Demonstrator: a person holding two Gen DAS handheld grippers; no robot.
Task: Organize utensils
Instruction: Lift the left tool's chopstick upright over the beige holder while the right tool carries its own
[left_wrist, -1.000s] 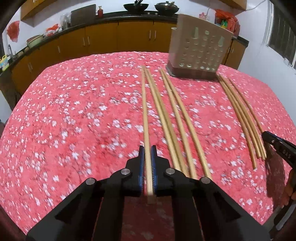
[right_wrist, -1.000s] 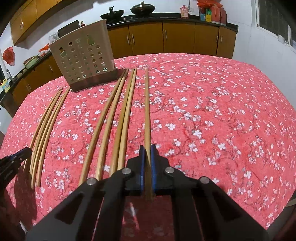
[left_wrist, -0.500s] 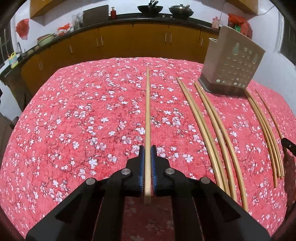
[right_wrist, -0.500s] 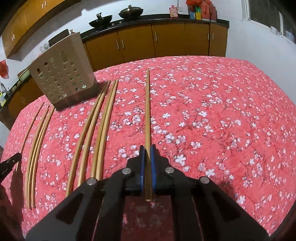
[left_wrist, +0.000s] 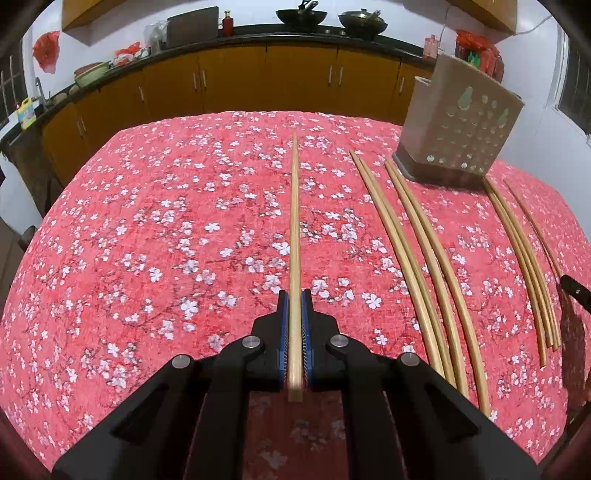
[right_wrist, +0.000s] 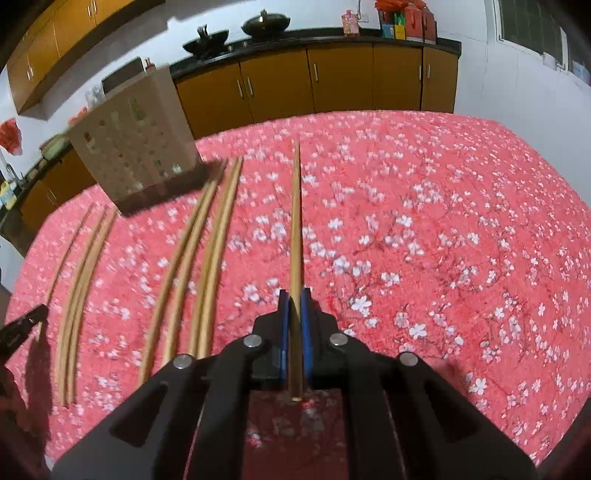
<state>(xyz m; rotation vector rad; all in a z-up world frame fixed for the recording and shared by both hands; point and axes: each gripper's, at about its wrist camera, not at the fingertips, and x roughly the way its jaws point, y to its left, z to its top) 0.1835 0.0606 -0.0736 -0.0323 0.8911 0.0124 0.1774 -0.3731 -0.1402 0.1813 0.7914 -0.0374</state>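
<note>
My left gripper (left_wrist: 294, 295) is shut on the near end of a long wooden chopstick (left_wrist: 294, 221), which points away over the red flowered tablecloth (left_wrist: 147, 240). My right gripper (right_wrist: 294, 295) is likewise shut on another chopstick (right_wrist: 295, 221). Several more chopsticks (left_wrist: 417, 266) lie side by side on the cloth, with a second bunch (left_wrist: 524, 258) further right. The beige perforated utensil holder (left_wrist: 458, 122) stands at their far ends. In the right wrist view the lying chopsticks (right_wrist: 199, 258) and the holder (right_wrist: 136, 144) are to the left and blurred.
Brown kitchen cabinets (left_wrist: 236, 81) with a dark counter and woks (left_wrist: 301, 16) run behind the table. The right gripper's tip (left_wrist: 576, 290) shows at the left wrist view's right edge, and the left gripper's tip (right_wrist: 22, 325) at the right wrist view's left edge.
Each gripper has drawn its chopstick out of the row, the left one sideways to the left, the right one to the right. The lying chopsticks and holder have slid outward in both views.
</note>
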